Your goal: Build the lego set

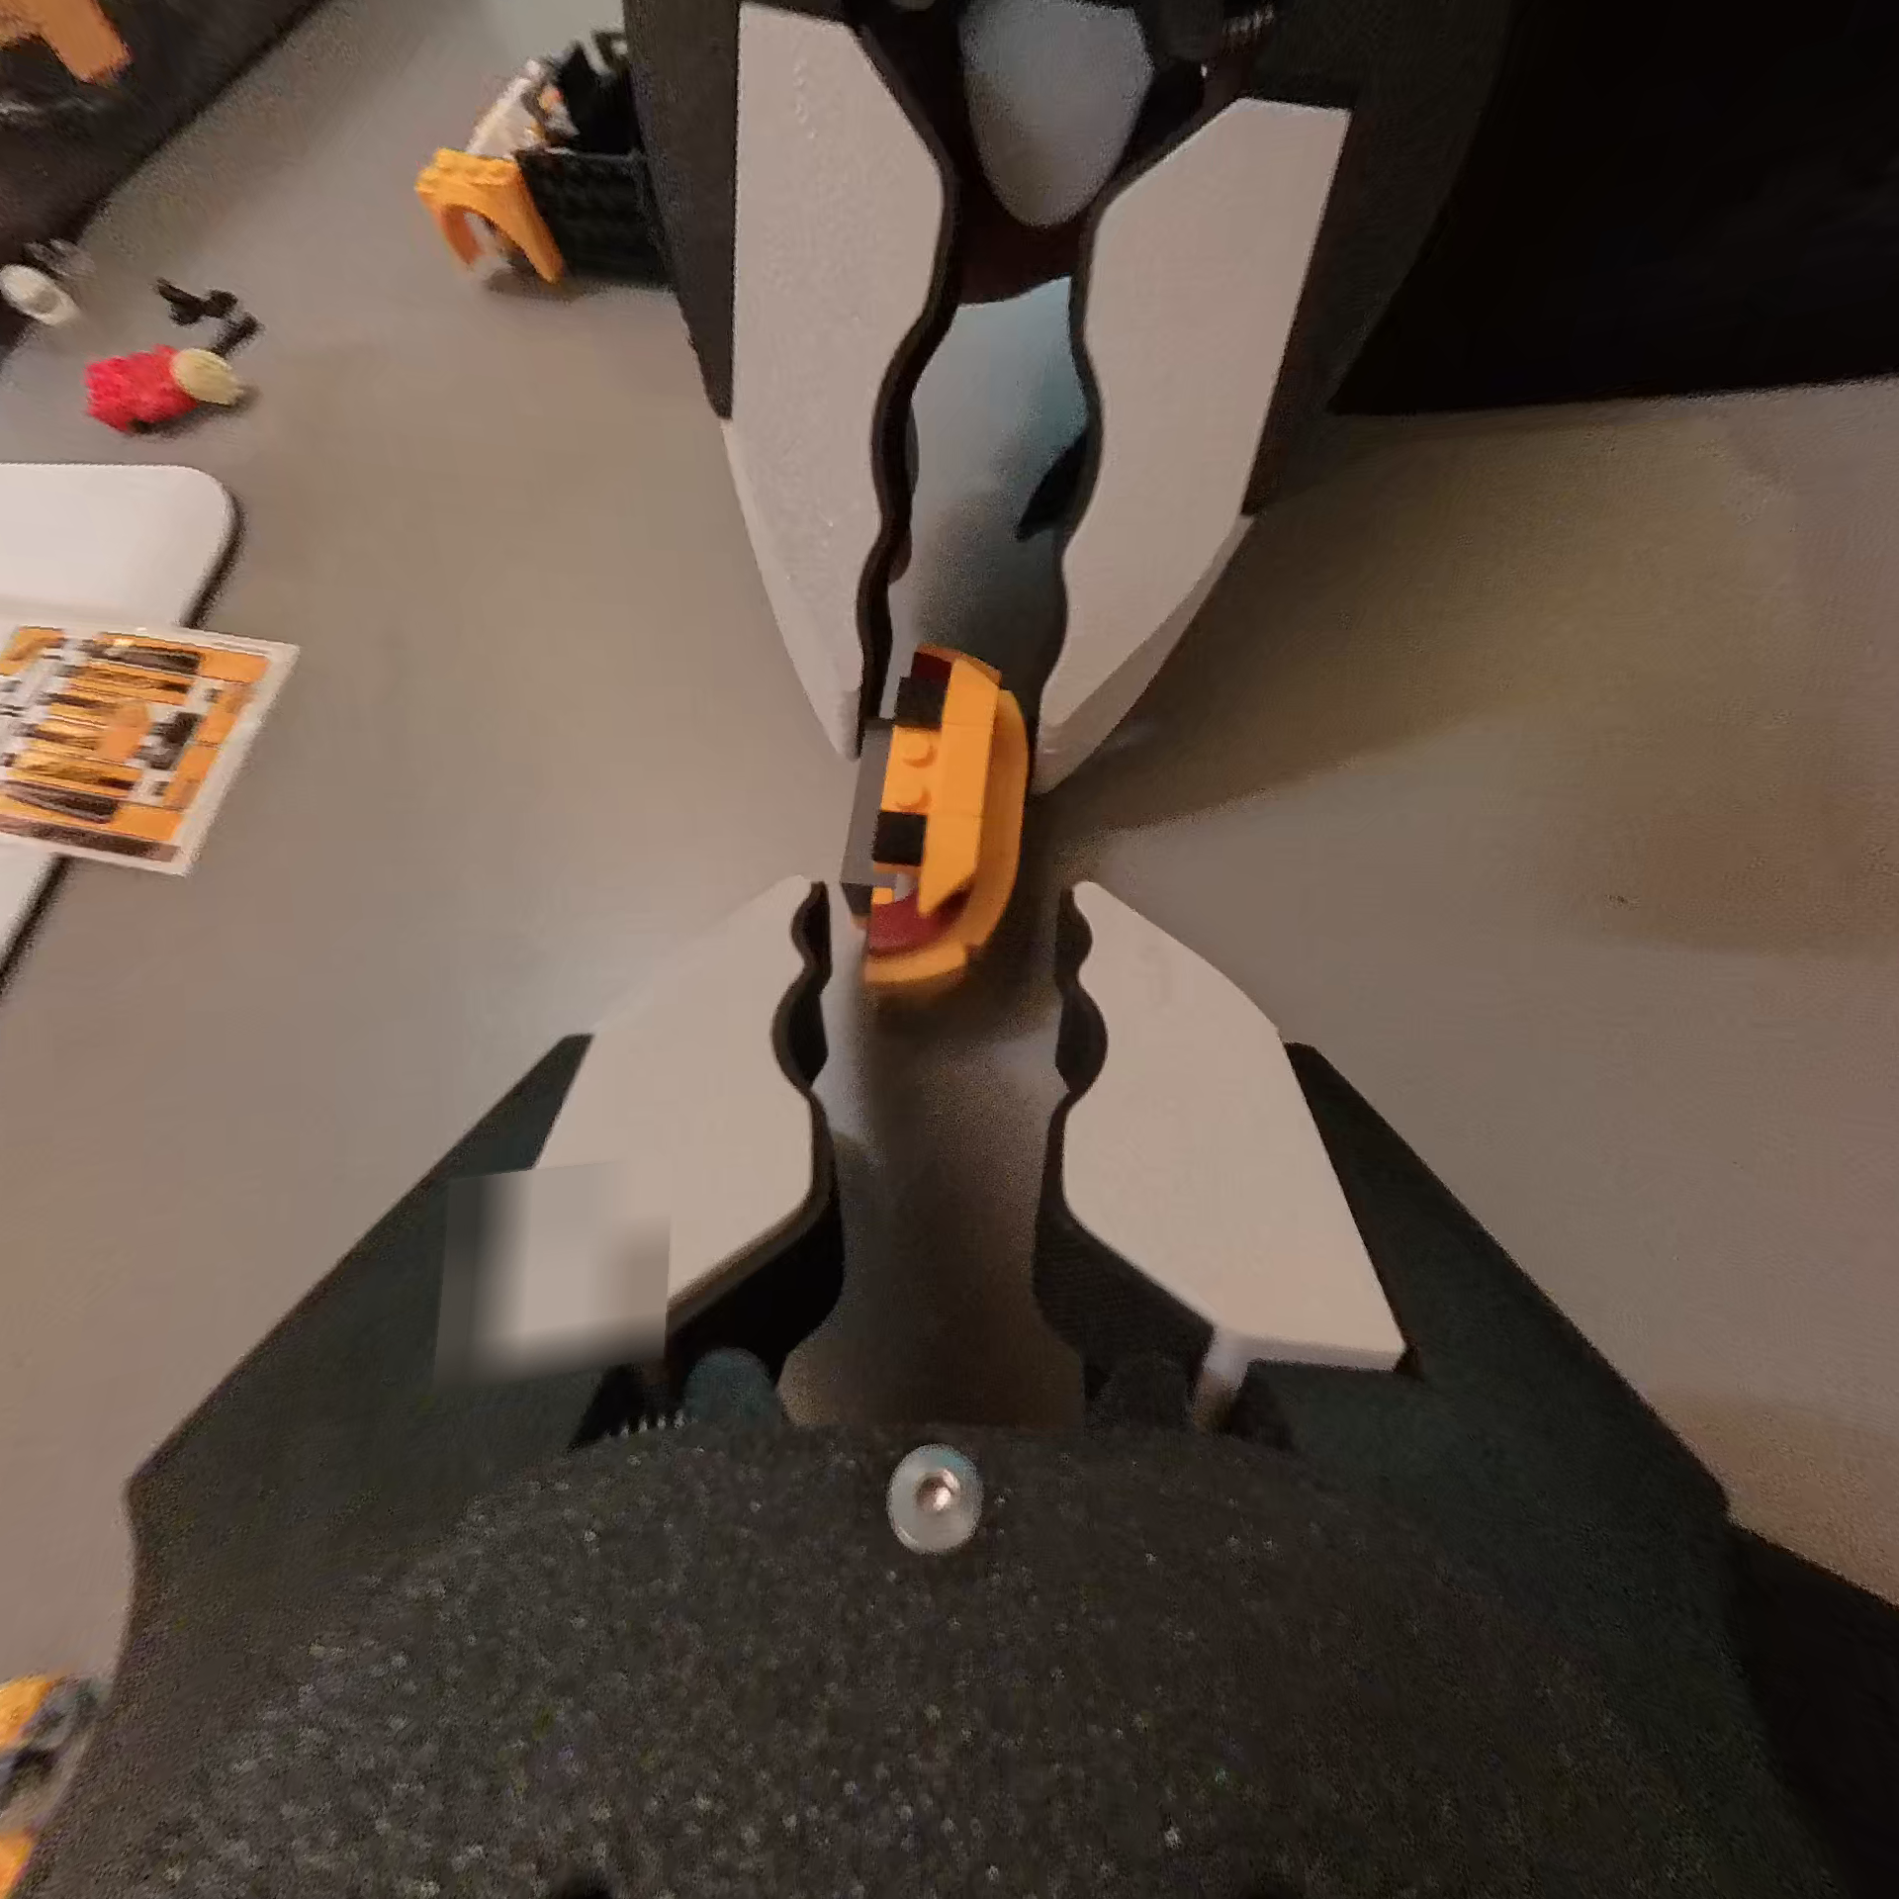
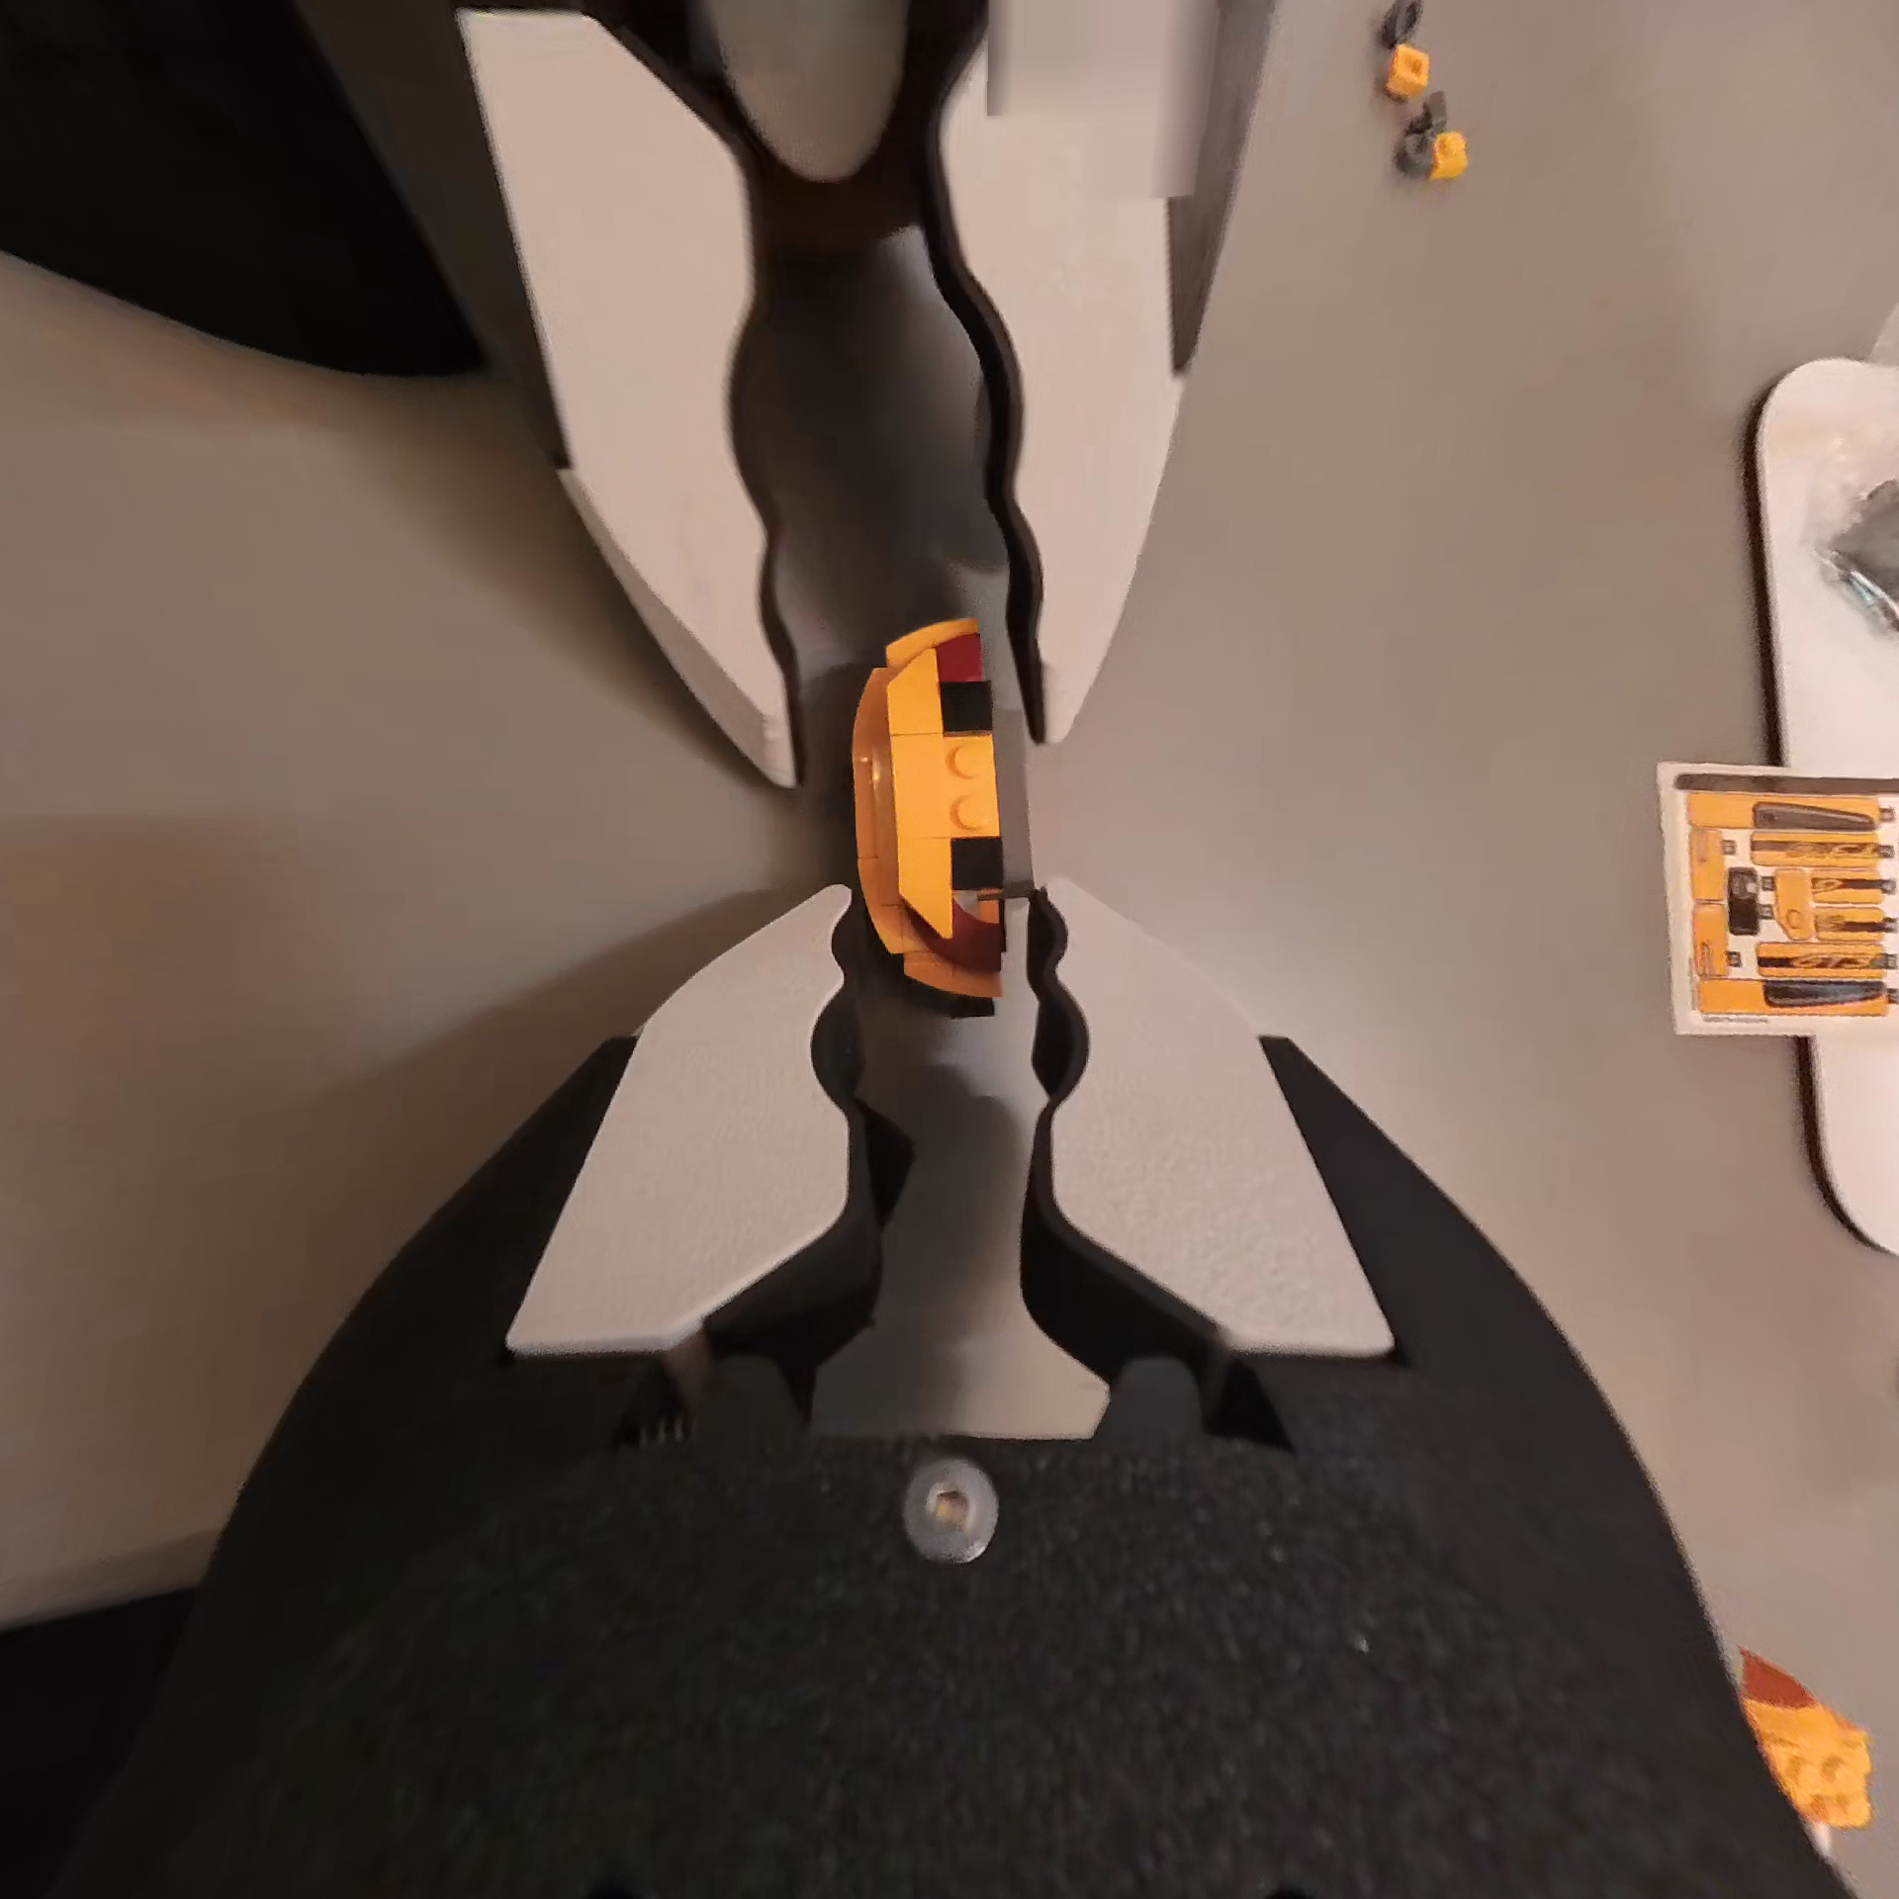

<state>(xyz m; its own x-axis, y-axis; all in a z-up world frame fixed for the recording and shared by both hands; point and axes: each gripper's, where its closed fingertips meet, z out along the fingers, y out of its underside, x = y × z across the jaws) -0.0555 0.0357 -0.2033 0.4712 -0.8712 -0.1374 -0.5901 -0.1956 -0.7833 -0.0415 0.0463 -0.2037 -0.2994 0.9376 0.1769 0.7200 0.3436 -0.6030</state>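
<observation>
We have the orange sub-assembly [image 1: 951, 812] at frame centre, pinched from twelve by the right gripper [image 1: 951, 740] and six by the left gripper [image 1: 935, 904], both clenched on it. Pressing bricks home seems underway; next needs steady, aligned squeeze.

Each wrist camera looks forward along its own tongs, close over the grey counter [image 1: 514, 1028]. They face each other. Both share the orange lego piece [image 1: 951, 812] and sticker sheet [image 2: 1788, 899].
</observation>
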